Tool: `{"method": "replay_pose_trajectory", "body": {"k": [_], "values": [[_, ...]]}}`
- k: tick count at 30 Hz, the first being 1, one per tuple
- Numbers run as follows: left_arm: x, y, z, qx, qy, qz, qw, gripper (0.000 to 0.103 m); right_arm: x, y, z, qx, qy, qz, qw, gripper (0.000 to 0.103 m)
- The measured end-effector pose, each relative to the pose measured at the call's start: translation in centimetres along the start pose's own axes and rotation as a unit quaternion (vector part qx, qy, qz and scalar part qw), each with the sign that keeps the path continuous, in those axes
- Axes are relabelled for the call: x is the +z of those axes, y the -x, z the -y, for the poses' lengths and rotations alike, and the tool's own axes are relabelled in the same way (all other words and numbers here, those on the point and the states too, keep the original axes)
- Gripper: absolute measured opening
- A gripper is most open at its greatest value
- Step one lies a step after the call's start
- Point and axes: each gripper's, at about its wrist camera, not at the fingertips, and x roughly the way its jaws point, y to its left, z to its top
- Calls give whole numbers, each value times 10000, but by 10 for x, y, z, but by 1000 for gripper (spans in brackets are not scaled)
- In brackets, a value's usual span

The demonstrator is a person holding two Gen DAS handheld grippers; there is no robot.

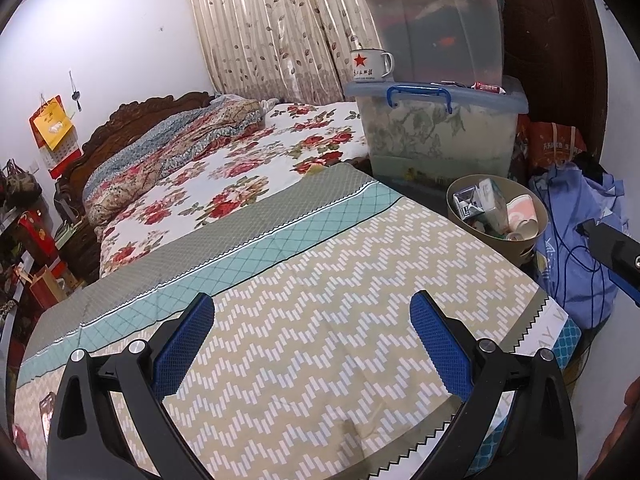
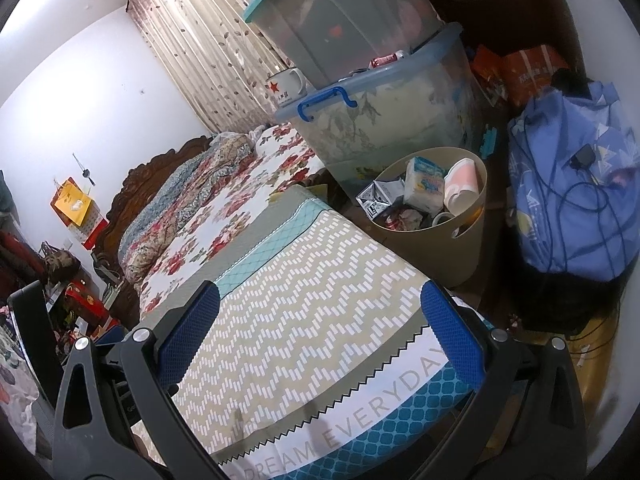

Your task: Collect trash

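A tan waste bin (image 1: pixel 536 216) (image 2: pixel 460 248) stands on the floor beside the bed. It holds a milk carton (image 2: pixel 380 196), a tissue pack (image 2: pixel 424 184), paper cups (image 2: pixel 462 188) and other trash. My left gripper (image 1: pixel 312 320) is open and empty above the zigzag-patterned blanket (image 1: pixel 320 320). My right gripper (image 2: pixel 320 308) is open and empty above the same blanket (image 2: pixel 312 300), with the bin ahead and to the right. The right gripper's body shows in the left wrist view (image 1: pixel 616 252).
Two stacked plastic storage boxes (image 1: pixel 436 128) (image 2: pixel 384 120) stand behind the bin, with an enamel mug (image 1: pixel 370 65) (image 2: pixel 286 86) on the lower one. A blue bundle with a cable (image 2: pixel 572 200) sits right of the bin. The floral bed (image 1: pixel 240 168) stretches left toward the headboard.
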Motion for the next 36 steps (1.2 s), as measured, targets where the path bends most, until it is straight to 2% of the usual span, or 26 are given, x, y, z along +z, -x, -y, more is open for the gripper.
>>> {"method": "replay_pose_trajectory", "body": {"k": [8, 31, 36], "values": [[-1, 3, -1, -139, -9, 127, 9998, 94, 0, -1, 2, -2, -19, -8, 10000, 99], [-1, -3, -11, 231, 47, 33, 9997, 94, -7, -8, -1, -25, 7, -97, 9999, 99], [-2, -6, -12, 217, 50, -28, 9997, 94, -9, -5, -5, -28, 46, -66, 10000, 99]]}}
